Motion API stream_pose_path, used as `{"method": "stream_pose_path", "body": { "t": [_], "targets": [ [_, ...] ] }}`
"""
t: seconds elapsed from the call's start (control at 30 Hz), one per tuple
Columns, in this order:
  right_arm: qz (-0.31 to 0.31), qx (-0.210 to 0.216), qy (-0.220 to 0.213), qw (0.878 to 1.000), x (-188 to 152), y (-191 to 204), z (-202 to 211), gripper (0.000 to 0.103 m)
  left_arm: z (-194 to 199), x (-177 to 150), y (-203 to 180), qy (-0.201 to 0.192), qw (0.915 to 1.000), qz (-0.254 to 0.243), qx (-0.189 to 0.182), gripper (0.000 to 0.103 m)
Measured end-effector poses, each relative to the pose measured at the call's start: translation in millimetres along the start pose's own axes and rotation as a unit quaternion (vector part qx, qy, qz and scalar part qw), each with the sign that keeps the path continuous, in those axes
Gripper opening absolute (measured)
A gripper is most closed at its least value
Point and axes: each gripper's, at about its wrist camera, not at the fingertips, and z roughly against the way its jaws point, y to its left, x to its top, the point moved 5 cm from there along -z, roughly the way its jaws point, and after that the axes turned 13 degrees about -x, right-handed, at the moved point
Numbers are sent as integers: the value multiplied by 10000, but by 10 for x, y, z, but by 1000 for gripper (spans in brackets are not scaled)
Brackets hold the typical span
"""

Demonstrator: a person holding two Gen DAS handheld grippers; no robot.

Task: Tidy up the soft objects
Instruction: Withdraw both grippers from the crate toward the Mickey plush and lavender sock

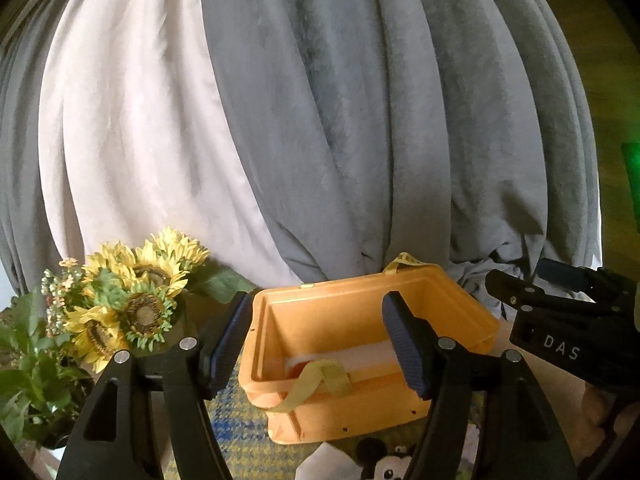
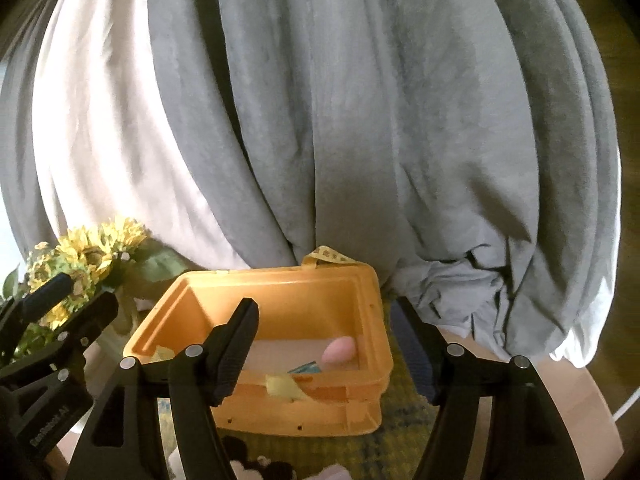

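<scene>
An open orange plastic box [image 1: 460, 312] [image 2: 372, 320] stands on a checked cloth in front of the curtains. A yellow measuring tape [image 1: 320, 380] [image 2: 328, 256] drapes over its rims. Inside lie a pink soft egg-shaped object [image 2: 339, 350], a white pad and small items. A black-and-white mouse plush [image 1: 380, 464] [image 2: 256, 466] lies just in front of the box. My left gripper [image 1: 320, 344] is open and empty, held above the box's front. My right gripper [image 2: 332, 356] is open and empty, also above the box. The right gripper also shows in the left wrist view [image 1: 560, 320].
A sunflower bouquet [image 1: 132, 304] [image 2: 88, 256] stands left of the box with green leaves [image 1: 28, 380] beside it. Grey and white curtains [image 1: 320, 120] [image 2: 320, 120] hang close behind. A white cloth piece [image 1: 328, 464] lies by the plush. The round table edge [image 2: 580, 400] curves at the right.
</scene>
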Motion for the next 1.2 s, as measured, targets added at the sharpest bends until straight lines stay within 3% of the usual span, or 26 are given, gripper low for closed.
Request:
{"method": "stream_pose_path", "body": {
  "t": [0.53, 1.2],
  "targets": [
    [144, 50, 306, 9994, -344, -147, 329, 69, 364, -392, -257, 490, 9984, 131, -236, 68],
    [601, 3, 1113, 9920, -927, -144, 310, 69, 190, -1026, -350, 1532, 9868, 263, -459, 68]
  ]
}}
